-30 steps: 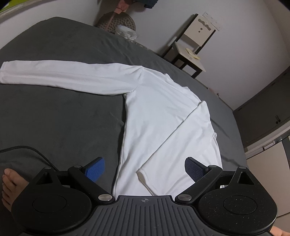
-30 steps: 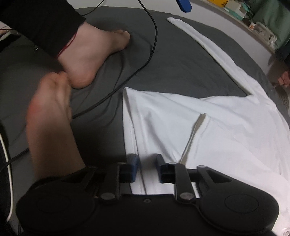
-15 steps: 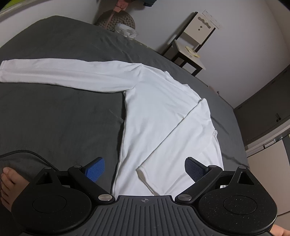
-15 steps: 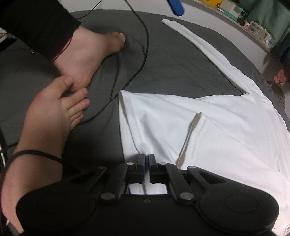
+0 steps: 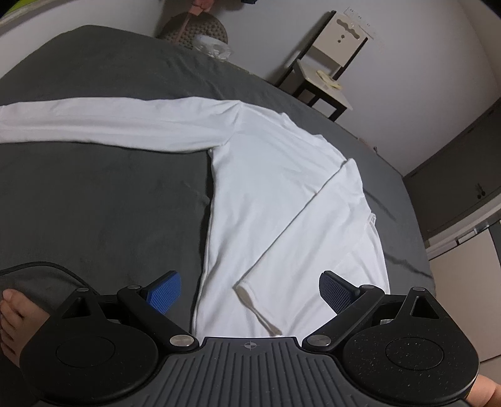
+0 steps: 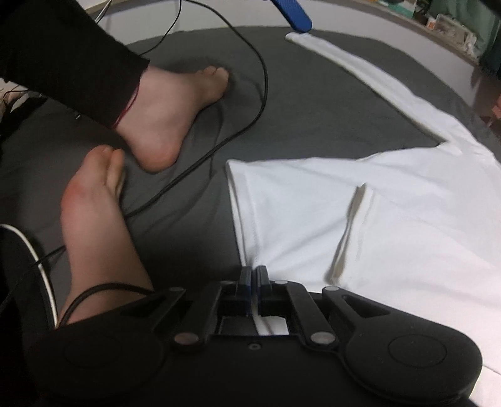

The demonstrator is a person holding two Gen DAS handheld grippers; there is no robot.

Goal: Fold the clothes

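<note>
A white long-sleeved shirt (image 5: 266, 194) lies flat on a dark grey bed (image 5: 103, 200). One sleeve (image 5: 103, 122) stretches out to the left. The other sleeve (image 5: 313, 231) is folded across the body, its cuff near the hem. My left gripper (image 5: 249, 289) is open and empty, hovering above the hem end. In the right wrist view the shirt (image 6: 360, 225) fills the right side. My right gripper (image 6: 254, 275) is shut on the shirt's bottom hem edge near its corner.
The person's two bare feet (image 6: 169, 115) stand on the bed left of the shirt, with black cables (image 6: 219, 141) around them. A toe (image 5: 12, 310) shows in the left wrist view. A chair (image 5: 325, 72) and a round stool (image 5: 194, 28) stand beyond the bed. Cabinets (image 5: 463, 194) are at right.
My right gripper has closed from slightly open onto the shirt's hem. The near foot has shifted. My left gripper stays open and has drifted slightly over the shirt.
</note>
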